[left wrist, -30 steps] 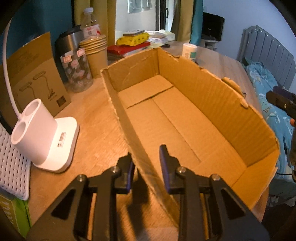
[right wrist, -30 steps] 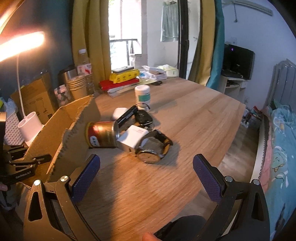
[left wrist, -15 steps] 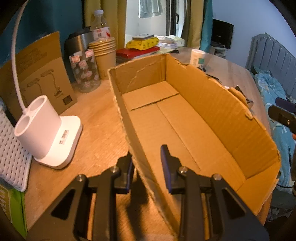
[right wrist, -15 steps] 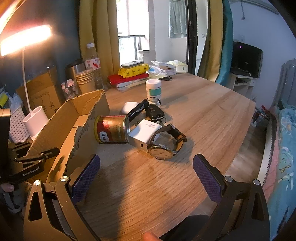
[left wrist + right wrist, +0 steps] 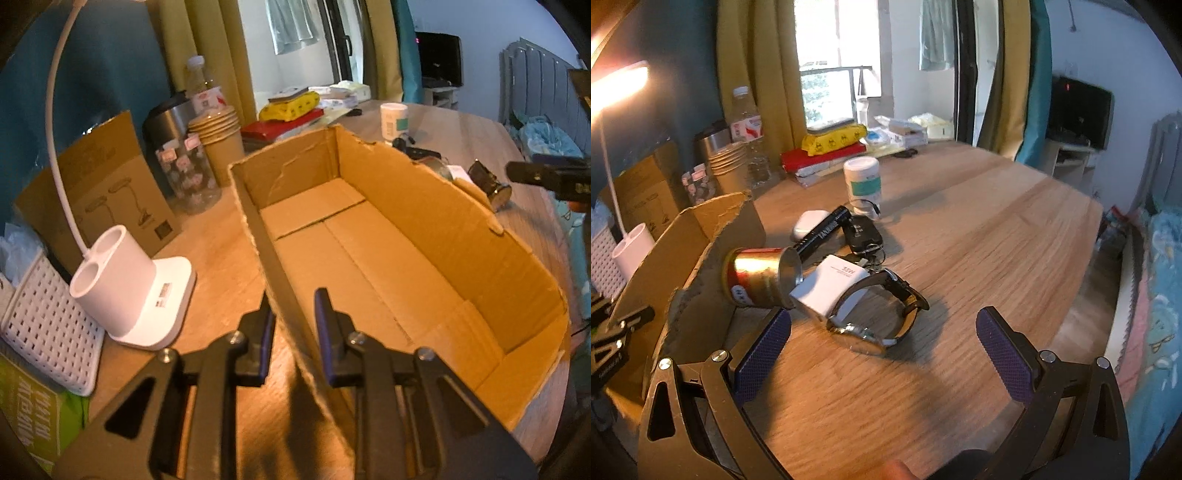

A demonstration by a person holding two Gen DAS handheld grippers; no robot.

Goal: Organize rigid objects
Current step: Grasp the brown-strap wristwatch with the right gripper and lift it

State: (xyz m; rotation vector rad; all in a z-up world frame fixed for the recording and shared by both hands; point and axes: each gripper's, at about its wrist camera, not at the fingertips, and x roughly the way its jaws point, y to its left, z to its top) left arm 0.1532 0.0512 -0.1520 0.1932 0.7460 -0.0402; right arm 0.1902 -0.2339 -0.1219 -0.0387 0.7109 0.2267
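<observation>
Two tools in play. My left tool (image 5: pixel 293 334) is clenched on the near wall of the cardboard box (image 5: pixel 388 258). My right tool (image 5: pixel 882 349), released and wide, is nearer the wristwatch (image 5: pixel 877 314), lying dead ahead on the surface (image 5: pixel 979 229), face toward me.

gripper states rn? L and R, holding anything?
Left gripper: jaws have just been closing, now shut on the cardboard box wall.
Right gripper: jaws wide open, holding nothing, just short of the wristwatch.

Right of the cardboard box (image 5: pixel 701 266) lie can (image 5: pixel 757 277), charger (image 5: pixel 831 288) (touching) and watch (image 5: pixel 879 317).
</observation>
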